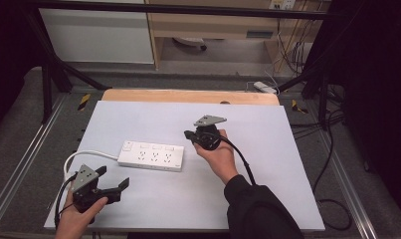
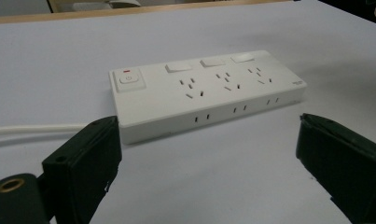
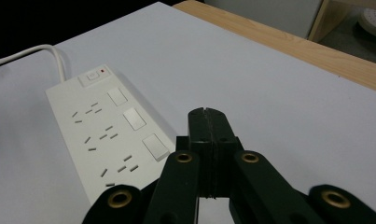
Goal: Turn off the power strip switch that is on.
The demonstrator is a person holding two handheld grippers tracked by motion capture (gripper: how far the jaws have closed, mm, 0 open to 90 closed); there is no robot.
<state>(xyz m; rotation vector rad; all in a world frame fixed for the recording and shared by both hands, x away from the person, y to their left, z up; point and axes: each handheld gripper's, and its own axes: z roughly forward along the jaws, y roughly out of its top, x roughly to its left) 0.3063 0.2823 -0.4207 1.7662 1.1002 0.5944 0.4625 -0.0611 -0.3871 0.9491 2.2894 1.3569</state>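
Note:
A white power strip with three sockets, three rocker switches and a main button lies flat on the white table cover; its white cord curls off to the left. My left gripper rests near the front left corner, open wide and empty, aimed at the strip. In the left gripper view the strip lies beyond the open left gripper. My right gripper hovers just right of the strip's far end, shut with nothing between its jaws. In the right gripper view the shut right gripper sits beside the strip.
A strip of bare wooden tabletop shows behind the cover. Black cables trail over the grey floor at the right. A dark metal frame stands around the table, with a white adapter on the floor behind.

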